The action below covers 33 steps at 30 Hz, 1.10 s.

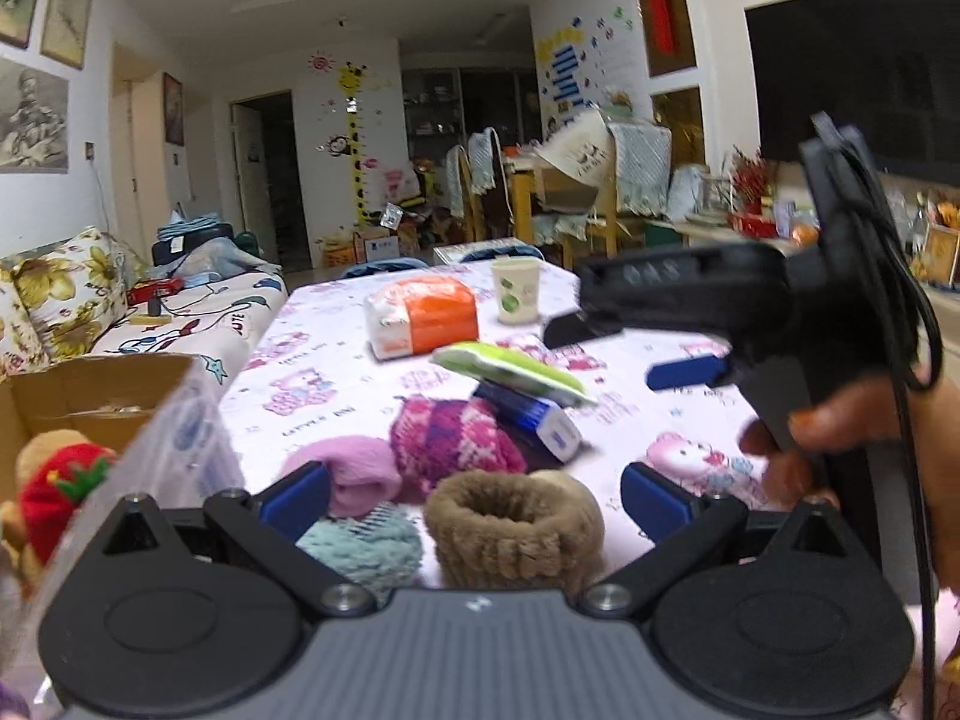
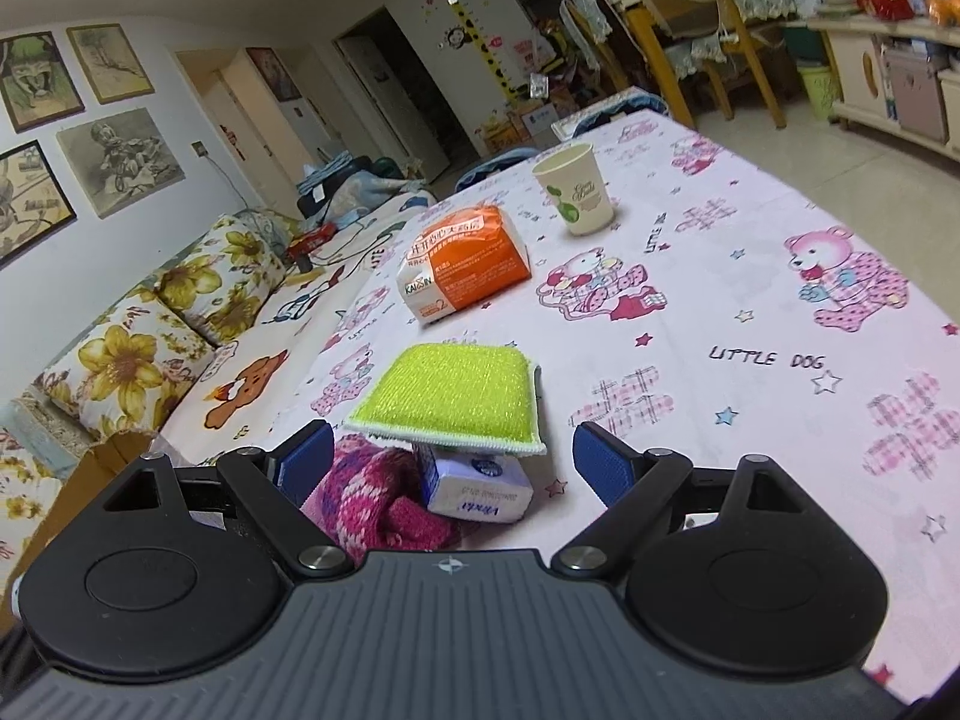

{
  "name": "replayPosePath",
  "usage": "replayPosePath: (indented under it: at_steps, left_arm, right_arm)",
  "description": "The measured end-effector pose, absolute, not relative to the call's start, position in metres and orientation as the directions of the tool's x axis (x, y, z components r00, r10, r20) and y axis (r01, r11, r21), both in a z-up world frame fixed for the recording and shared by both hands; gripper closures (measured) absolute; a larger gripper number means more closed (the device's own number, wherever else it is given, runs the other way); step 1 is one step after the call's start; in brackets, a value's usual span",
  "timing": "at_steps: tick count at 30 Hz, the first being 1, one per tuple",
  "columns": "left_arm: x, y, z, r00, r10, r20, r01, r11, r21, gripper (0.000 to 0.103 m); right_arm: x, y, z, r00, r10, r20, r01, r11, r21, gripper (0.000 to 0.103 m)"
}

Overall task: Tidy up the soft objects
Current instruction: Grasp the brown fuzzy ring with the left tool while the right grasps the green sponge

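Observation:
In the left wrist view my left gripper (image 1: pixel 474 501) stands open low over the table, around a brown fuzzy ring (image 1: pixel 513 531). A teal fluffy piece (image 1: pixel 360 546) and a pink rolled sock (image 1: pixel 360 474) lie by its left finger. Behind them sit a magenta knit item (image 1: pixel 450 438), a blue-and-white tissue pack (image 1: pixel 534 420) and a green sponge (image 1: pixel 510 369) resting on that pack. My right gripper (image 1: pixel 627 351) hovers open to the right of the sponge. In the right wrist view the right gripper (image 2: pixel 453 462) is open just short of the green sponge (image 2: pixel 450 396), the tissue pack (image 2: pixel 474 486) and the knit item (image 2: pixel 372 498).
An orange tissue pack (image 1: pixel 423 315) and a paper cup (image 1: pixel 516 290) stand farther back on the pink-printed tablecloth (image 2: pixel 750 330). A cardboard box (image 1: pixel 78 396) with a plush toy (image 1: pixel 54 480) and a plastic bag (image 1: pixel 180 438) is at the left. A sofa (image 2: pixel 180 300) runs along the table's left side.

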<state>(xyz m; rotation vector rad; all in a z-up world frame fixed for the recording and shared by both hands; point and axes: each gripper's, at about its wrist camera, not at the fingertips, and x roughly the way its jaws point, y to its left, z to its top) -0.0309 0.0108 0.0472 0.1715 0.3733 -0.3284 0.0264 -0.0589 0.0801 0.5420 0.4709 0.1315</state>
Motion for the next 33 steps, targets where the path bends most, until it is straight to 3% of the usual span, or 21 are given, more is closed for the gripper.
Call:
replayPosePath:
  at_steps: [9,17,33]
  left_arm:
    - [-0.017,-0.012,0.034,0.864,-0.271,-0.425,0.357,0.924,0.136,0.001]
    - [-0.009,-0.024,0.025,0.852,-0.257,-0.455,0.355,0.923,0.145,0.001]
    - [-0.001,-0.030,0.017,0.829,-0.242,-0.505,0.354,0.925,0.136,0.003]
  right_arm:
    - [0.047,-0.062,0.078,0.881,0.283,-0.379,0.002,0.799,0.601,0.000]
    - [0.059,-0.068,0.056,0.843,0.327,-0.427,0.064,0.728,0.683,0.000]
    - [0.068,-0.064,0.049,0.799,0.455,-0.394,0.055,0.596,0.801,0.000]
